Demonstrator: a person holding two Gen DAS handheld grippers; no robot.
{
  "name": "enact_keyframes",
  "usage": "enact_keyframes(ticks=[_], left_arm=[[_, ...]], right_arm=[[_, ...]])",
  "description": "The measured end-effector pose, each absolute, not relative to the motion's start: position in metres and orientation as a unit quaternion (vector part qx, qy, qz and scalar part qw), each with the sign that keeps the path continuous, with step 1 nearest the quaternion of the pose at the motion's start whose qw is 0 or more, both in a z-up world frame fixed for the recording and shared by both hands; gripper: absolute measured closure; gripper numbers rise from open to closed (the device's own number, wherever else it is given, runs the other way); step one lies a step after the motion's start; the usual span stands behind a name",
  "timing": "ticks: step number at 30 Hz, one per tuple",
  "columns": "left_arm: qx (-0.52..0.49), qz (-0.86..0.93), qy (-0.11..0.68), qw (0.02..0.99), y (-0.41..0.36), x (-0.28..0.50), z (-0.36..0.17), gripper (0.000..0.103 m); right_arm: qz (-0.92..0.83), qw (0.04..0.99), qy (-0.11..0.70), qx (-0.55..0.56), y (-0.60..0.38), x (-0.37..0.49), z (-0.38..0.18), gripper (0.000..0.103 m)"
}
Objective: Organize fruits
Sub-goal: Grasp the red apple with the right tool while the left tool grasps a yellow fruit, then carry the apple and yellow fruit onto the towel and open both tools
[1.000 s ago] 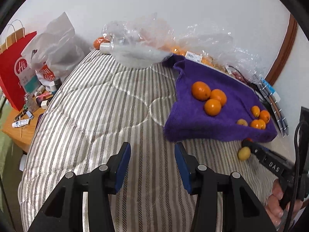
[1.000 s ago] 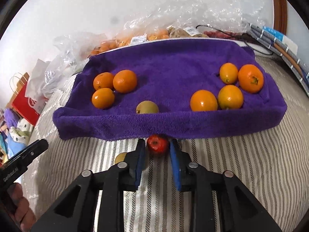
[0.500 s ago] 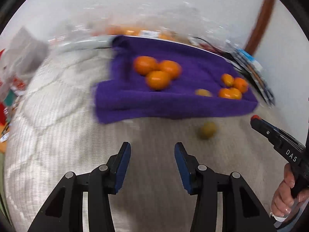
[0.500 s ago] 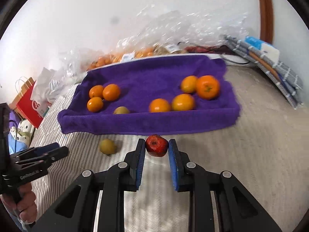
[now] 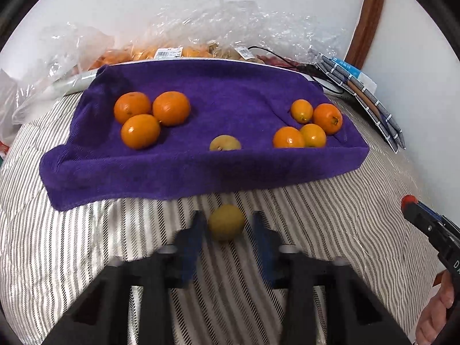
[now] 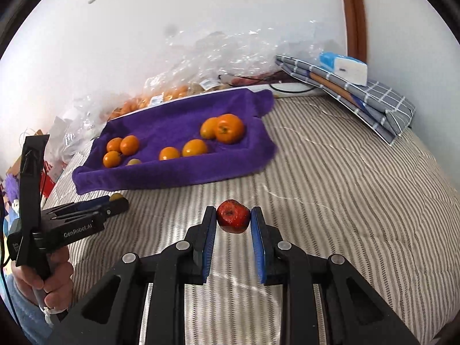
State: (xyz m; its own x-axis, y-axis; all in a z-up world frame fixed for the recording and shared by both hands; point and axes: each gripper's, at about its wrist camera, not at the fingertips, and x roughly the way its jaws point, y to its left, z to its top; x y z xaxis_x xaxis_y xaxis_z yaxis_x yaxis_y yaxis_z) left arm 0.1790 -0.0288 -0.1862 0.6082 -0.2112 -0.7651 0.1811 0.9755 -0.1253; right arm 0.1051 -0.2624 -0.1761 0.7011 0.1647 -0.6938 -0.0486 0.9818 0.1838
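Note:
A purple towel (image 5: 230,172) lies on the striped quilt and holds several oranges (image 5: 141,130) and a yellow-green fruit (image 5: 225,143). A second yellow-green fruit (image 5: 226,222) lies on the quilt just in front of the towel, between the open fingers of my left gripper (image 5: 227,227); whether they touch it I cannot tell. My right gripper (image 6: 233,220) is shut on a small red fruit (image 6: 233,220) and holds it above the quilt, to the right of the towel (image 6: 172,169). The left gripper also shows in the right wrist view (image 6: 115,201).
Clear plastic bags with more fruit (image 5: 172,53) lie behind the towel by the wall. Folded grey checked cloths (image 6: 359,95) and a blue-white box (image 6: 345,67) sit at the far right. A black cable (image 5: 287,60) runs behind the towel. The striped quilt (image 6: 345,201) spreads around.
My left gripper swung right and came down around the yellow-green fruit on the quilt. My right gripper lifted the red fruit and drew back to the right, away from the towel.

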Motion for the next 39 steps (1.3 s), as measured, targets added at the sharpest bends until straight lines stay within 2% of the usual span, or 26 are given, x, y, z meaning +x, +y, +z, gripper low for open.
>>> enact_keyframes(ticks=[10,39], left_arm=[[-0.022,-0.099,0.401,0.91,-0.014,0.168,-0.164,0.078],[-0.076,-0.055,0.361,0.928,0.053,0.174,-0.105,0.078]], right_arm=[[0.065,0.919,0.38,0.08,-0.258,0.113,-0.174,0.079],[0.085,0.935,0.341,0.043,-0.222,0.152,-0.12,0.079]])
